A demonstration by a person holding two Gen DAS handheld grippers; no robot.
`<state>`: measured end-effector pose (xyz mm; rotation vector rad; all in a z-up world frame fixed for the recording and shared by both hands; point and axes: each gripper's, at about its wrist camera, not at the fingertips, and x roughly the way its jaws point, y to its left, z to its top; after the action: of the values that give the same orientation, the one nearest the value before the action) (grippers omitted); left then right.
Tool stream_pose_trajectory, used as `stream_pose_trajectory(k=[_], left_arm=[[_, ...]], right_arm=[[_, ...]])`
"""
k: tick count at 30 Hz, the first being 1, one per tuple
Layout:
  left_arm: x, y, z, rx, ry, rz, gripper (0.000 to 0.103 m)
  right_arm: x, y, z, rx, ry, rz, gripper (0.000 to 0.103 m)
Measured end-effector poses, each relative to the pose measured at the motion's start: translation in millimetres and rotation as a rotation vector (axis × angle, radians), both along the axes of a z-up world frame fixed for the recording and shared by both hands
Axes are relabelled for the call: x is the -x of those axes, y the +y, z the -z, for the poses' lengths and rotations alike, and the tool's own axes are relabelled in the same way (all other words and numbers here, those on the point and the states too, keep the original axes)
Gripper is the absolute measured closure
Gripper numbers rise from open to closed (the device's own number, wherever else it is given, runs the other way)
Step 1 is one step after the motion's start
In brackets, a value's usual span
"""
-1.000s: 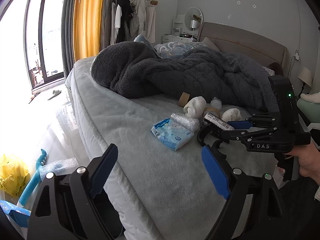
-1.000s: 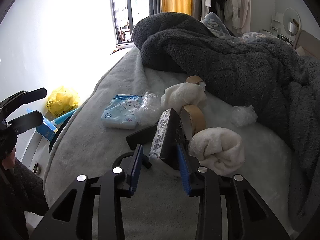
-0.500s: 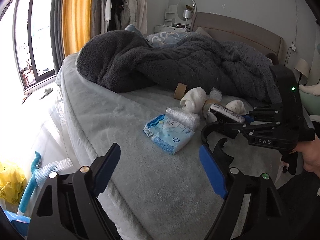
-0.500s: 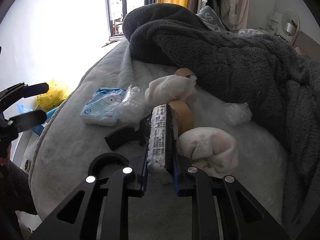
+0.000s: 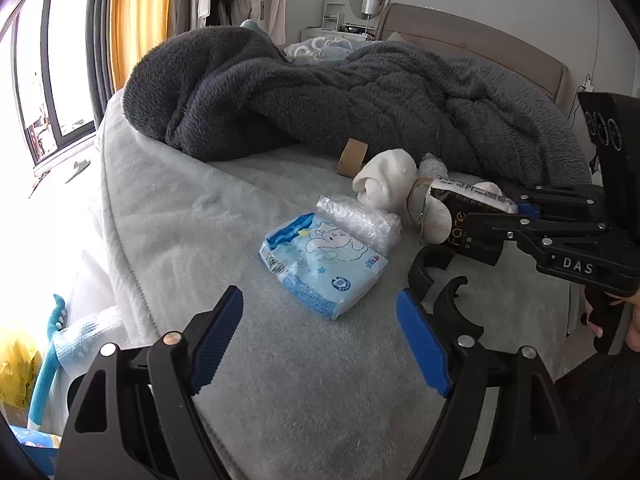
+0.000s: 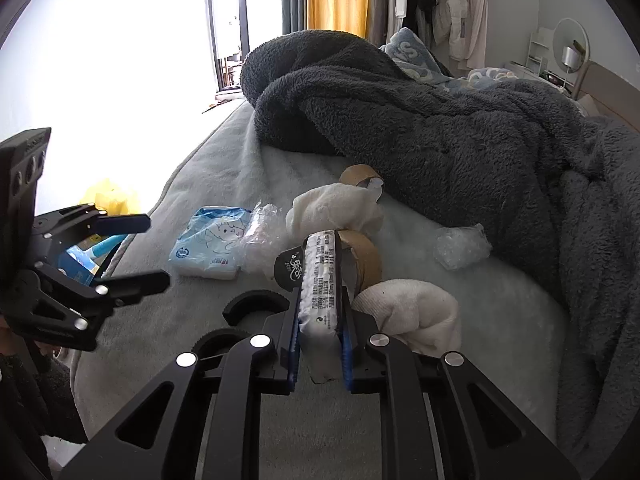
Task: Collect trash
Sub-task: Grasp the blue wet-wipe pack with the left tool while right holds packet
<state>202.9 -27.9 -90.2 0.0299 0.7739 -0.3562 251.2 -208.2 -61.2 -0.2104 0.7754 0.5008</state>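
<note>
Wrapper (image 6: 320, 280) clamped between right gripper (image 6: 320, 344) fingers (image 6: 347, 344)

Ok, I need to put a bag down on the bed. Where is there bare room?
Bare bedspread lies between the blue tissue pack, the bed's window-side edge and the dark blanket. Crowded: beyond the pack, bubble wrap, white cloths, tape rolls and the right claw bunch together.
</note>
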Motion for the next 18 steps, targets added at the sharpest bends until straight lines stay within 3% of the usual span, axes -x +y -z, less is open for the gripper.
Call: stream_pose_trajectory(k=[12, 18], left_arm=[[-24.3, -20.0, 14.9, 0.016, 0.058, -0.029, 0.015], [-34.9, -27.9, 23.0, -0.023, 0.082, -0.061, 0.018]], right_arm=[[4.4, -1.2, -11.6, -0.056, -0.029, -0.007, 0.087], [3.4, -0.4, -13.2, -0.067, -0.031, -0.005, 0.087]])
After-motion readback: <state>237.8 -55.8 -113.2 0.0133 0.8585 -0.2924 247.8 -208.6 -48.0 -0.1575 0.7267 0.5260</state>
